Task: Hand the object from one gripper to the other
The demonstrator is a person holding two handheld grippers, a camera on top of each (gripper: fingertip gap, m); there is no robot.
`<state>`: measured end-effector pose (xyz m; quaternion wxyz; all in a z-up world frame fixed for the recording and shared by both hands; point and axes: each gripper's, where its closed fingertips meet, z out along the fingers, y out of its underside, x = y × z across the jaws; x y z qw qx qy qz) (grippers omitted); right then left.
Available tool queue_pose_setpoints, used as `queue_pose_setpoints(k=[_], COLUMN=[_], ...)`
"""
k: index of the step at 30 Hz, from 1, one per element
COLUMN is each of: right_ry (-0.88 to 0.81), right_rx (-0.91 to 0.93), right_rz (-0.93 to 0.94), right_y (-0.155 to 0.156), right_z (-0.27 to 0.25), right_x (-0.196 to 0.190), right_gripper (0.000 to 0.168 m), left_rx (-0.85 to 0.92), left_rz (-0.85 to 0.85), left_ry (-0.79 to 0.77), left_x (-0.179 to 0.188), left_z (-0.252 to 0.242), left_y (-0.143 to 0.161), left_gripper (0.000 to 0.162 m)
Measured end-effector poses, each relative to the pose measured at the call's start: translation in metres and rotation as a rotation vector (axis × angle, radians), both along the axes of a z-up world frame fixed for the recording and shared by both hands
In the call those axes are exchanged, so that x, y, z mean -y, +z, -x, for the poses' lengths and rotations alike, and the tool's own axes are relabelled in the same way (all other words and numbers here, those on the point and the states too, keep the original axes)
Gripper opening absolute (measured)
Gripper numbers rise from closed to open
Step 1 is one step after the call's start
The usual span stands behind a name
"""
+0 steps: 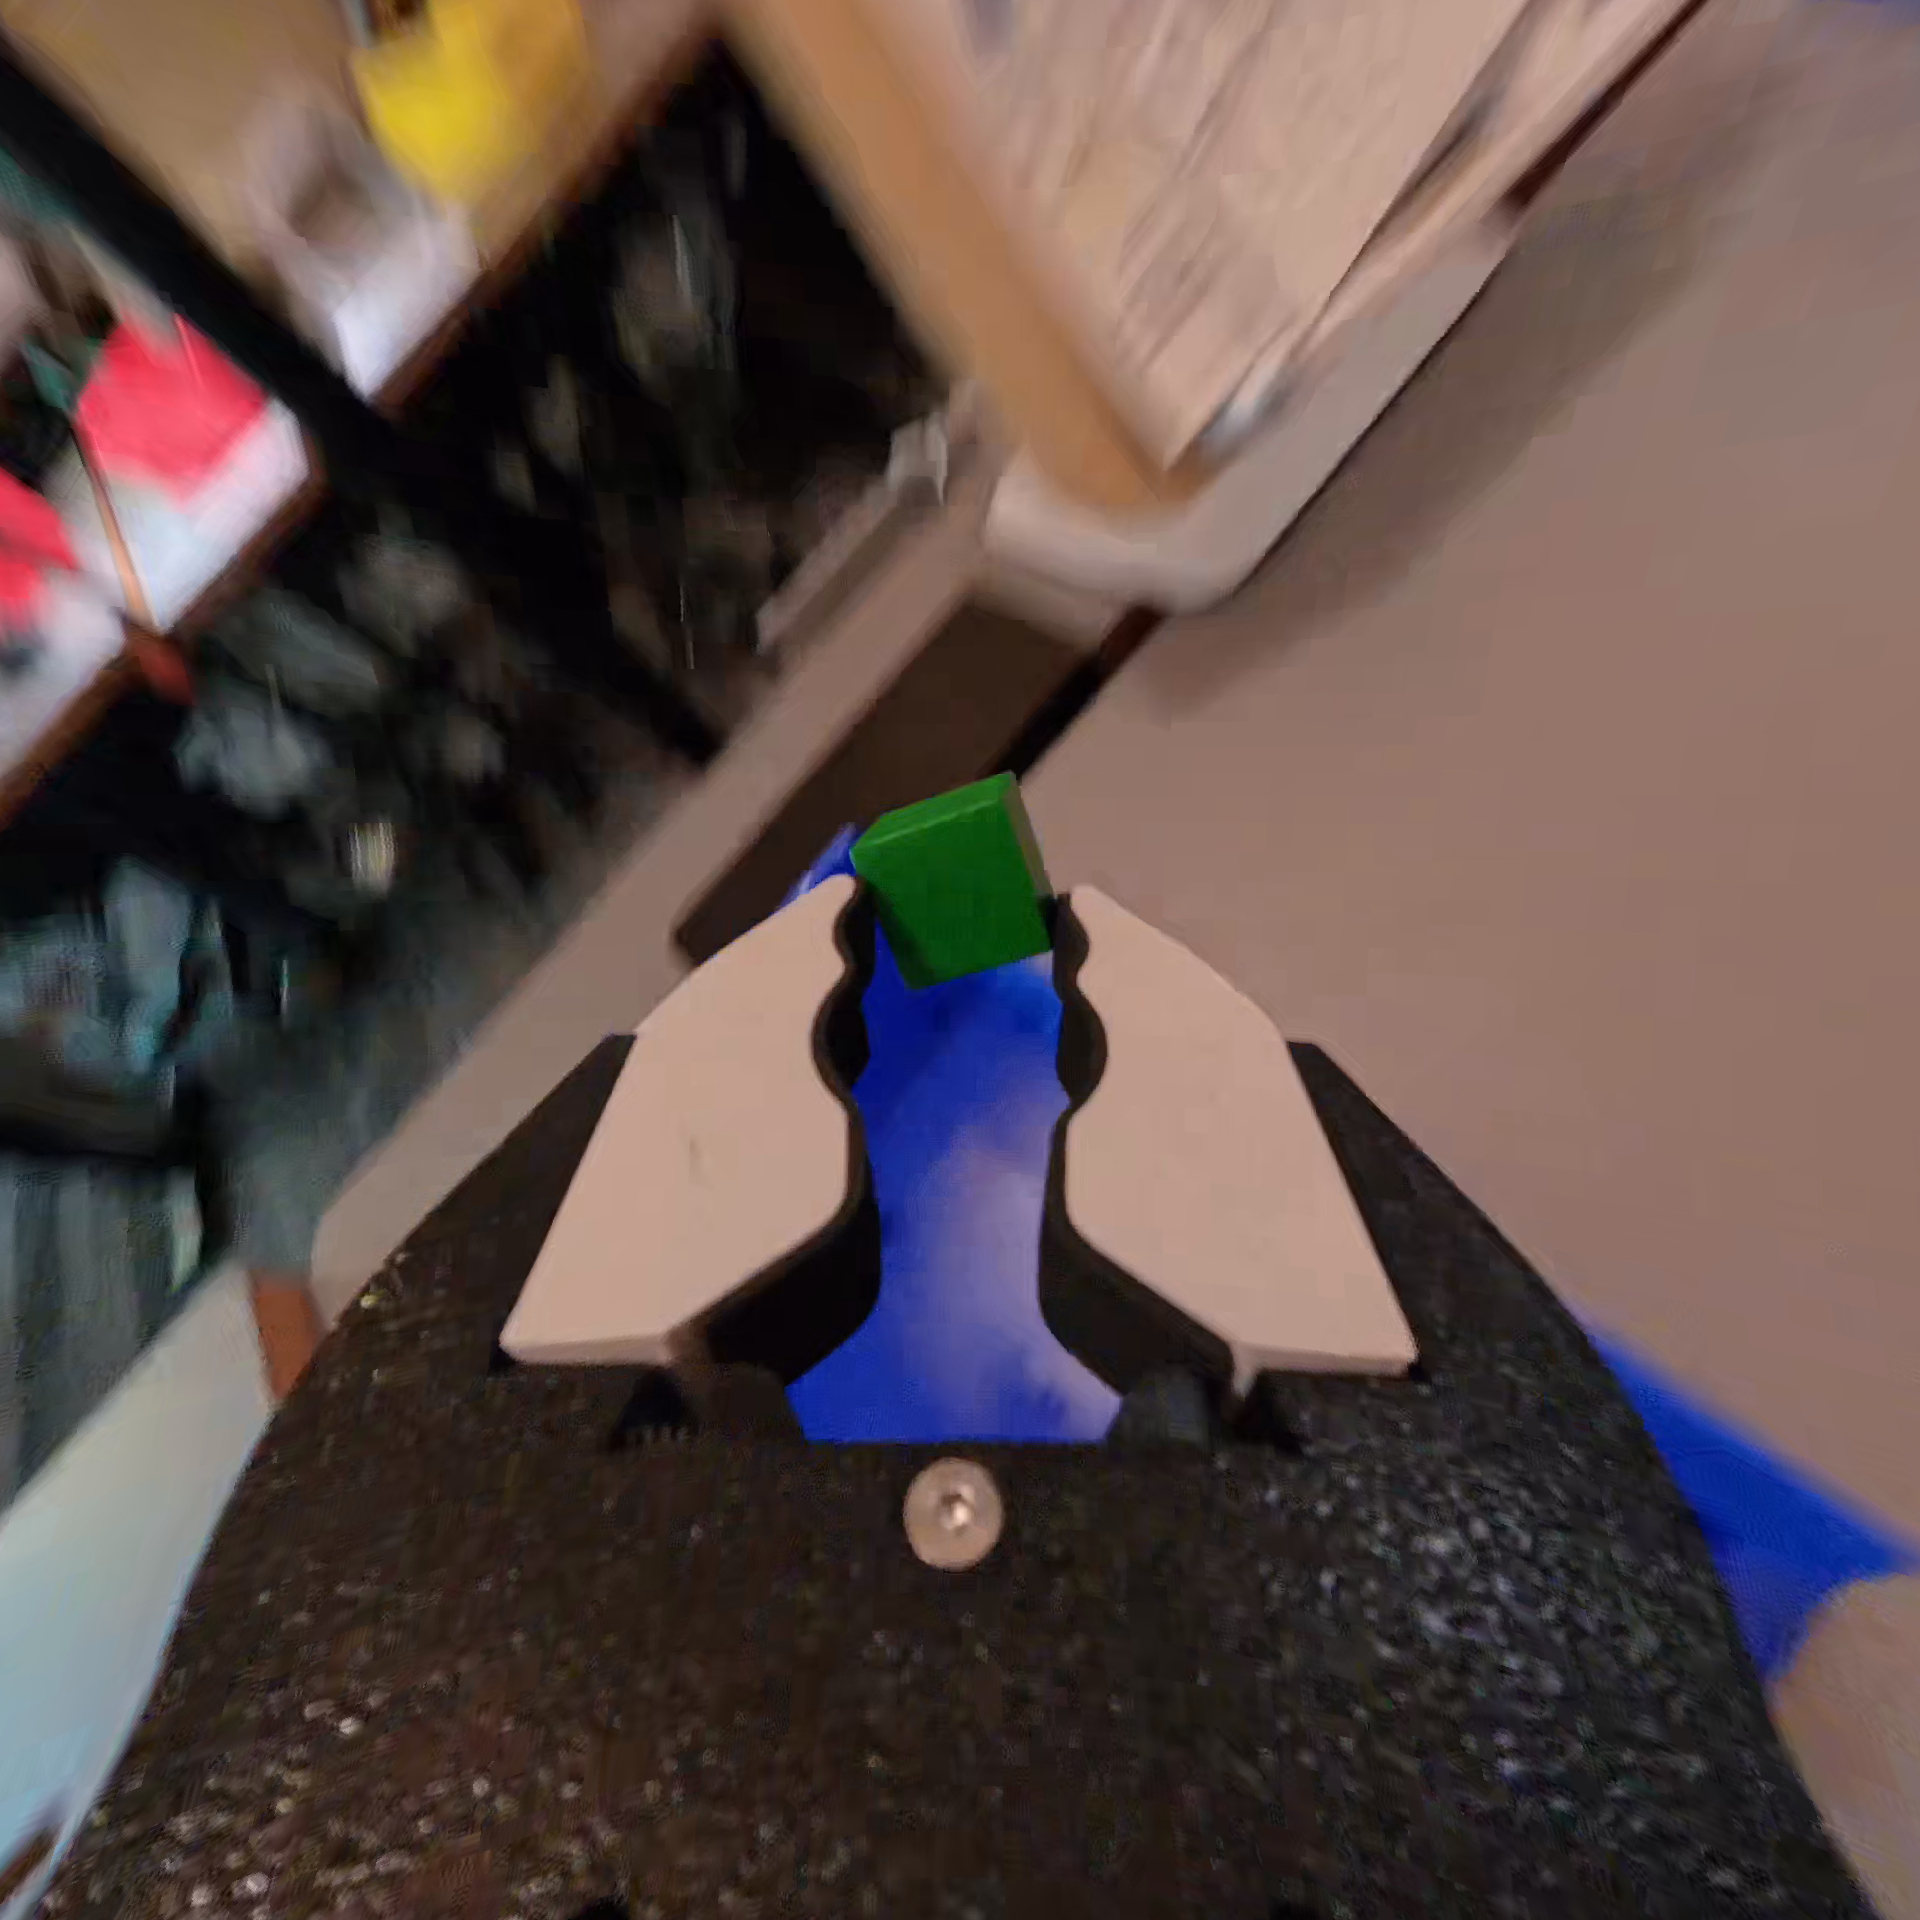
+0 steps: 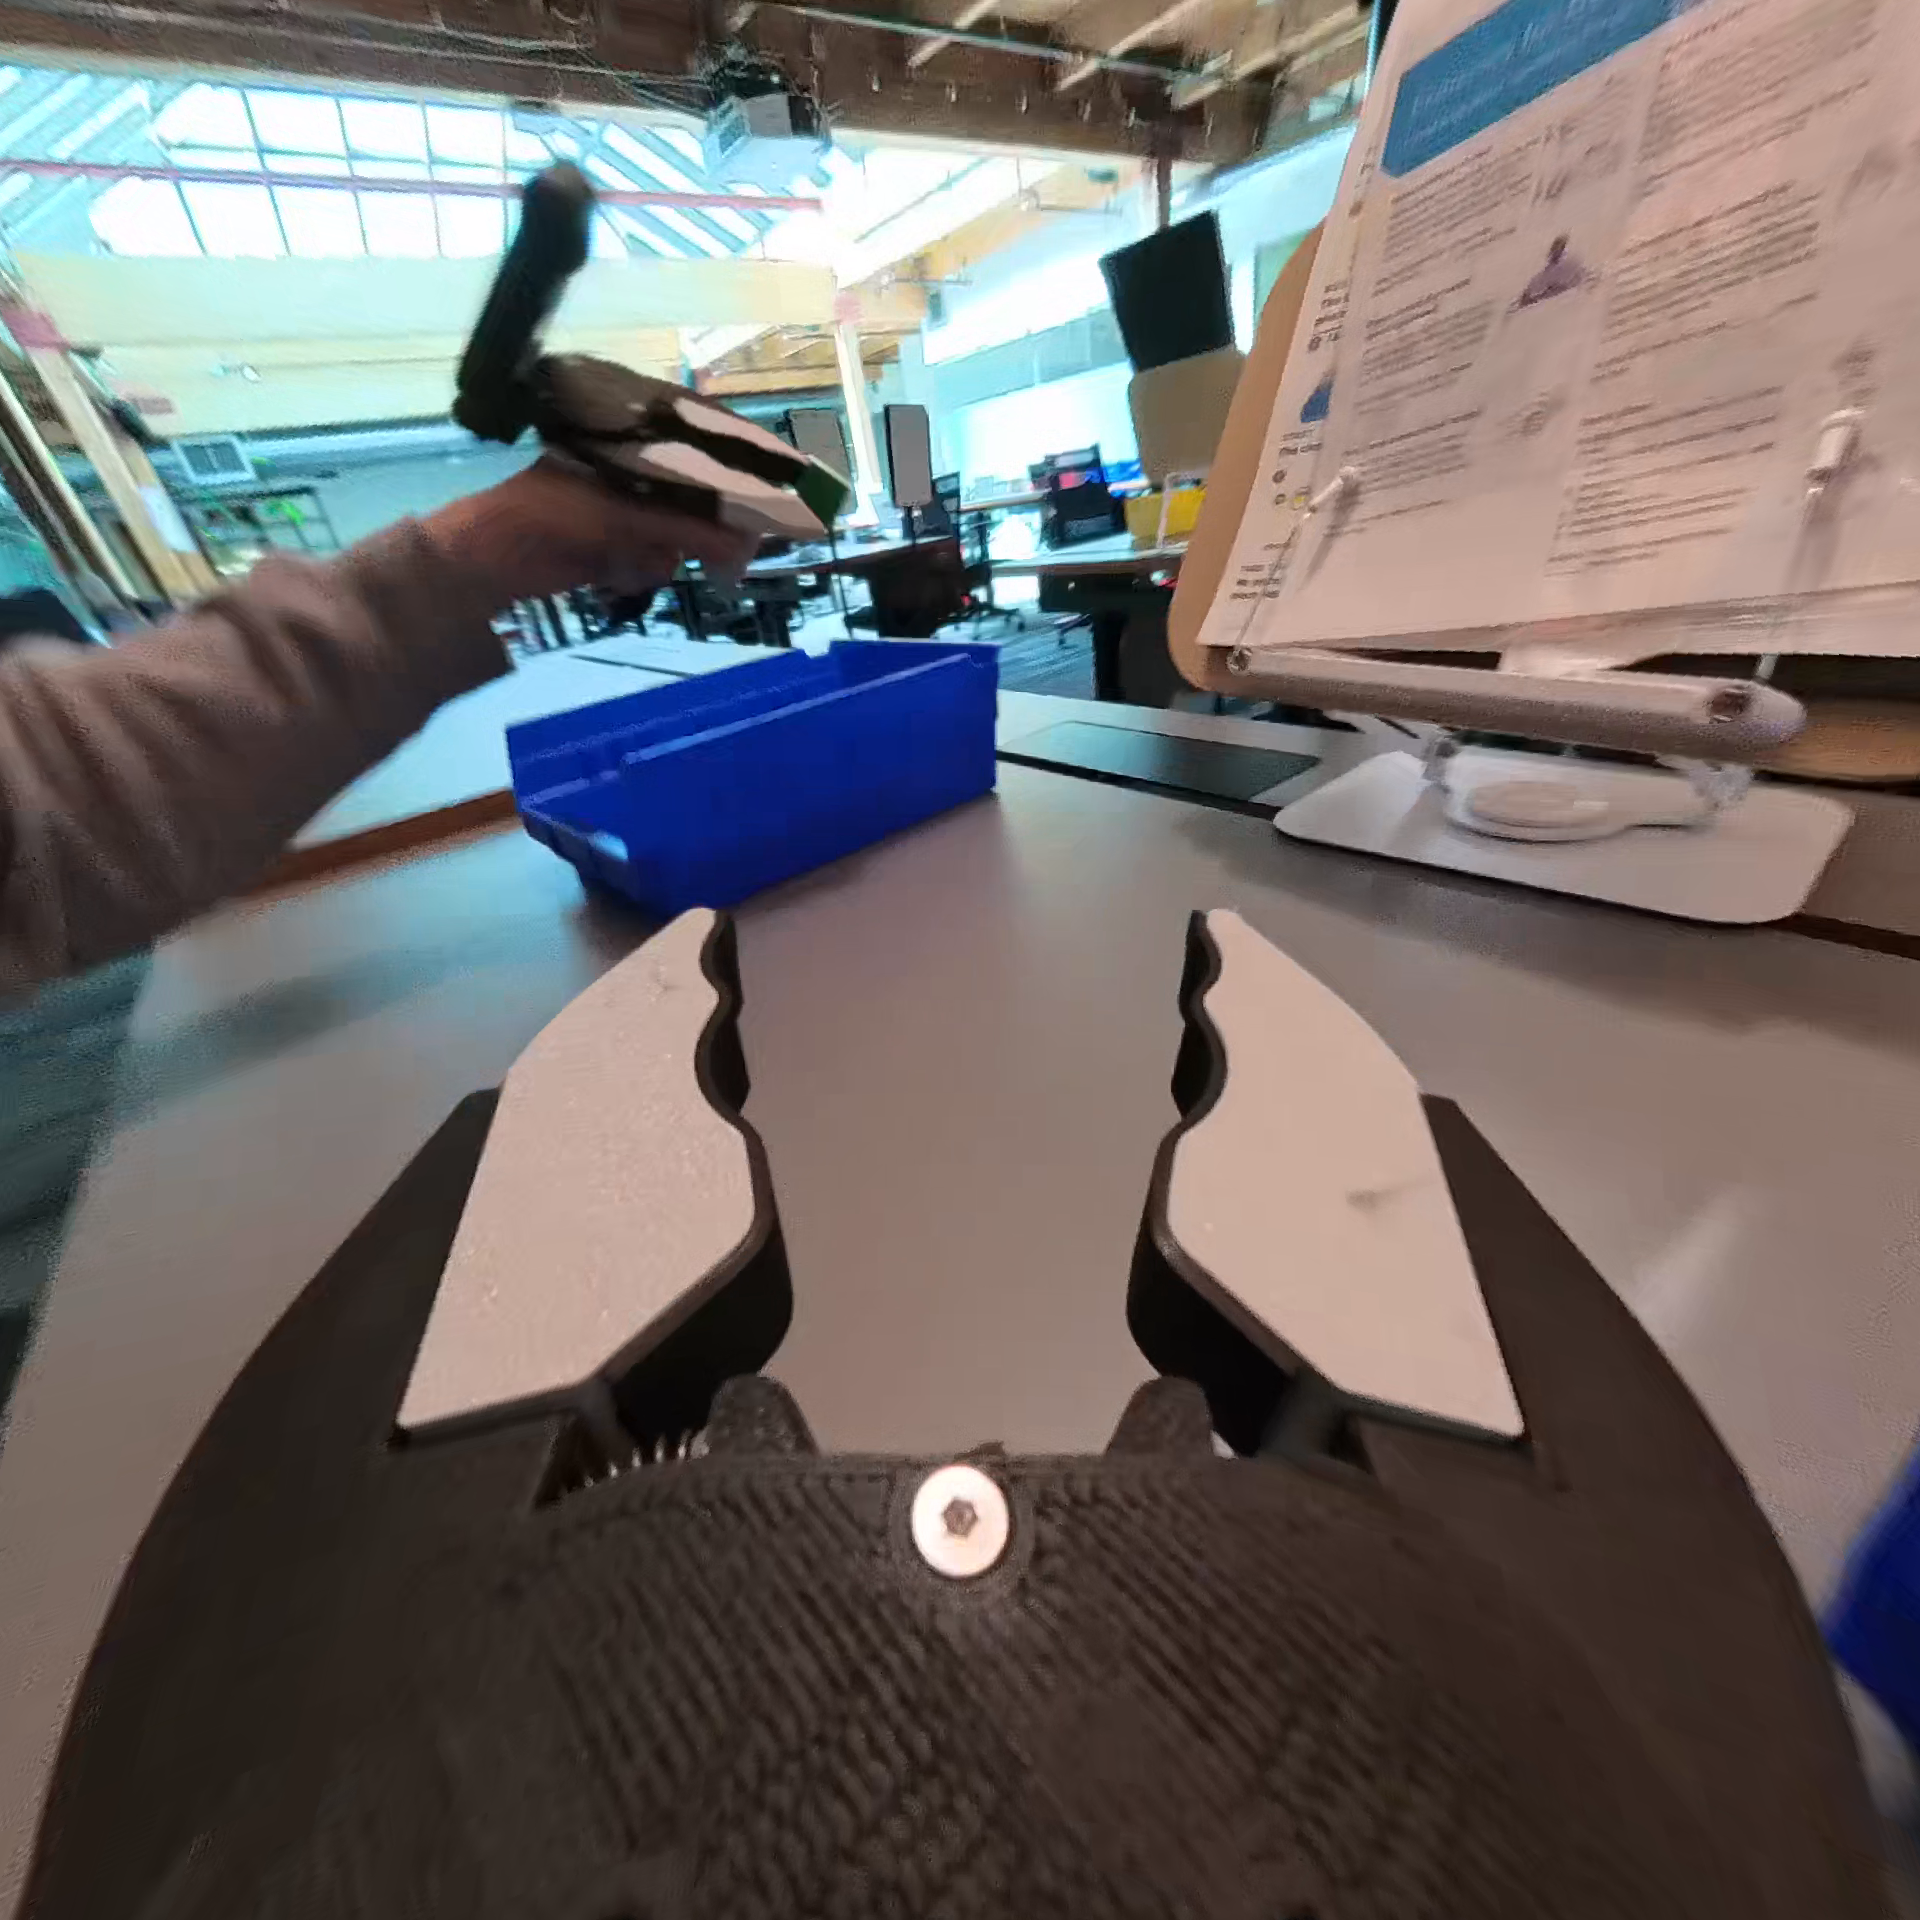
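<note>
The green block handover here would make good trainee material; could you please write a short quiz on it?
1. True or false: the left hand-held gripper is shut on the green block.
2. The right hand-held gripper is: A) open and empty, B) shut on a block, C) inside the bin.
3. Fill in: the blue bin rests on the ____.

Key: 1 true, the block sits pinched between the fingertips. 2 A, nothing between its wide-apart fingers. 3 table.
</note>
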<state>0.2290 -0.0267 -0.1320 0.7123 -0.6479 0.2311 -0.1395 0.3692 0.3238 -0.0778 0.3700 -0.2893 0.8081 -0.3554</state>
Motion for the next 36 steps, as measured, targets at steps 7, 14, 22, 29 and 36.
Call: queue_pose_setpoints(k=[7, 14, 22, 29, 36], right_ry=[0.551, 0.875, 0.856, 0.217, -0.264], right_rx=[-0.401, -0.617, -0.632, 0.001, 0.667], right_rz=[-0.166, -0.272, -0.261, 0.178, 0.806], right_y=[0.051, 0.008, -0.015, -0.029, -0.033], right_z=[-0.006, 0.039, 0.037, -0.024, -0.041], right_x=[-0.072, -0.069, -0.071, -0.053, -0.041], right_gripper=[0.081, 0.064, 0.038, 0.034, 0.032], left_rx=[0.53, 0.532, 0.567, 0.256, -0.087], left_rz=[0.193, 0.113, 0.001, 0.235, 0.465], left_ry=[-0.566, -0.686, -0.703, -0.582, -0.351], left_x=[0.207, 0.294, 0.31, 0.293, 0.306], left_z=[0.125, 0.155, 0.157, 0.143, 0.137], left_y=[0.028, -0.055, -0.078, -0.081, -0.088], left_gripper=[0.032, 0.032, 0.032, 0.048, 0.057])
